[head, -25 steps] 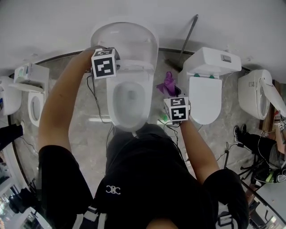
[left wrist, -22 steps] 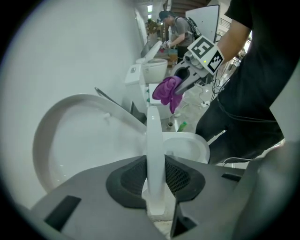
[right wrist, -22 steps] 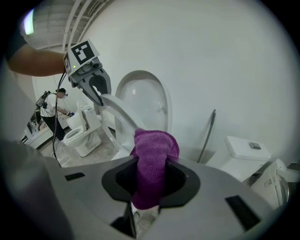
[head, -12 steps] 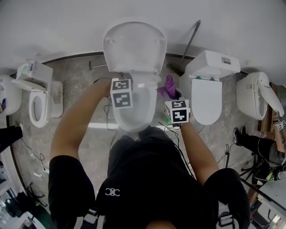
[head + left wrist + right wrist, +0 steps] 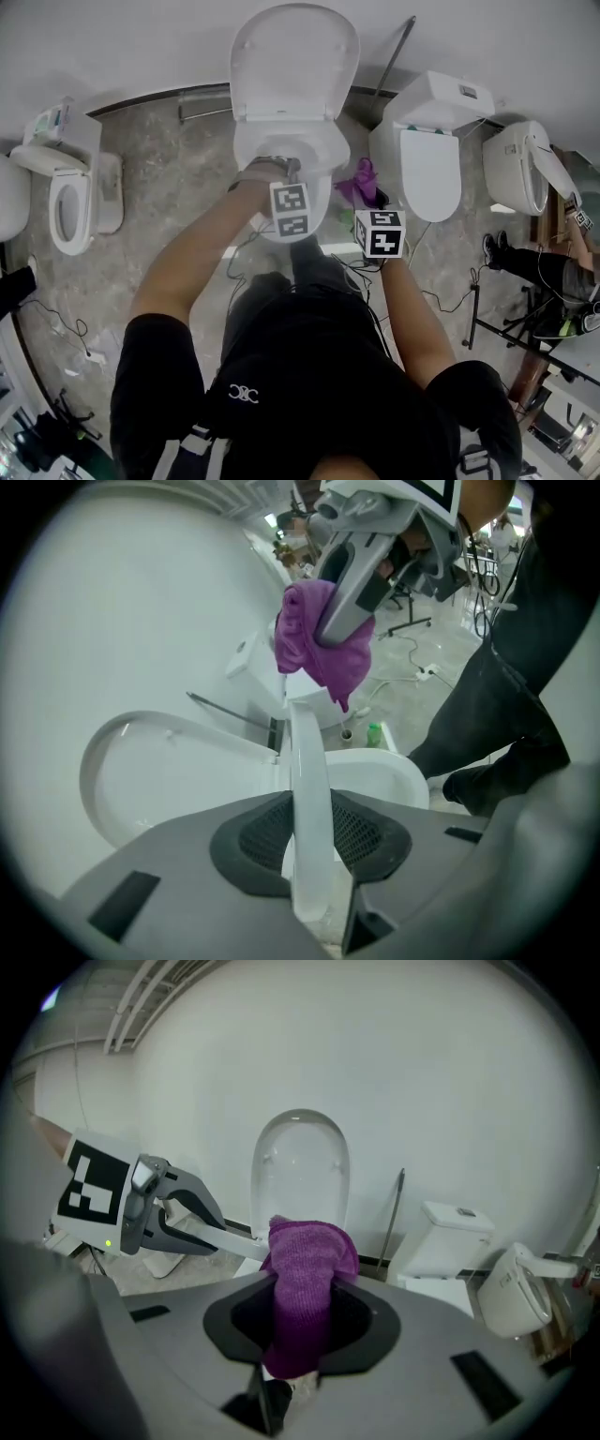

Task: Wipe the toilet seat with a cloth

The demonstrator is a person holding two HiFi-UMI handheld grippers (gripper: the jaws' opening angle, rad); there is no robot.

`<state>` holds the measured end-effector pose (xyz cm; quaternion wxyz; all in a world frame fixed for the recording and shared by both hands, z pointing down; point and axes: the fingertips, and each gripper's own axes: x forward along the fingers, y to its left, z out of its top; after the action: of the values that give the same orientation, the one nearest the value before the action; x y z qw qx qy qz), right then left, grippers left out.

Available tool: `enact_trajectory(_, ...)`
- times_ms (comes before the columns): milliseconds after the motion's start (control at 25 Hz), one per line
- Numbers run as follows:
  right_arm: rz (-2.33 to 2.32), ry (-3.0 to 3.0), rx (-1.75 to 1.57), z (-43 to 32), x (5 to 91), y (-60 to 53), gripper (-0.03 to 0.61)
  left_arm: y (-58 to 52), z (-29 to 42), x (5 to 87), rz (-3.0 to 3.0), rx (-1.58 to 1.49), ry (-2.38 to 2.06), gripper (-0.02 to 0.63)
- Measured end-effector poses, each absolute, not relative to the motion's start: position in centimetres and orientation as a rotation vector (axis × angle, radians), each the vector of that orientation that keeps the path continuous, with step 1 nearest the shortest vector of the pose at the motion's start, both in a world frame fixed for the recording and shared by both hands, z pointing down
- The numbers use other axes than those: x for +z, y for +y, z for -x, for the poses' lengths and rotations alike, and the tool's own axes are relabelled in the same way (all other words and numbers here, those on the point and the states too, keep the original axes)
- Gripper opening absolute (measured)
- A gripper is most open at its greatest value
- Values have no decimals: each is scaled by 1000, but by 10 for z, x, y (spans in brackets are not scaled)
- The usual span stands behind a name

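The toilet seat [image 5: 306,752] shows edge-on in the left gripper view as a thin white slab, angled between the raised lid [image 5: 293,66] on one side and the white bowl [image 5: 375,772] on the other. The left gripper [image 5: 310,850] is clamped on the seat's front edge, with both dark pads pressed against its two faces. The cloth [image 5: 305,1297] is purple and knitted. It is bunched up and pinched between the jaws of the right gripper [image 5: 302,1335], with a rounded wad sticking out past the tips. This gripper hangs just beside the bowl on the person's right, and the cloth is in the air, touching neither seat nor bowl. From the head view the left gripper sits over the front of the bowl, and the lid leans back against the white wall [image 5: 141,37]. The person [image 5: 309,375] wears black and stands right at the bowl's front. Further out on the grey marbled floor [image 5: 178,178] stand more white toilets — one with its lid shut [image 5: 429,164] close on the right, another [image 5: 70,202] well off to the left. A thin rod [image 5: 396,56] leans on the wall between the middle toilet and the shut one — and a small green bottle [image 5: 375,731] stands on the floor nearby.
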<state>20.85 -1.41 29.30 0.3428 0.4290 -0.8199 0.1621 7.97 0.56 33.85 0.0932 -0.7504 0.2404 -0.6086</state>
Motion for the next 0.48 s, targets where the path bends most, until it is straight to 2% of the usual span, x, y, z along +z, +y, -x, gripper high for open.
enact_trajectory(480,-1112,-2053,493,-254,337,48,95,74,-108,412,2240,-1783,685,127)
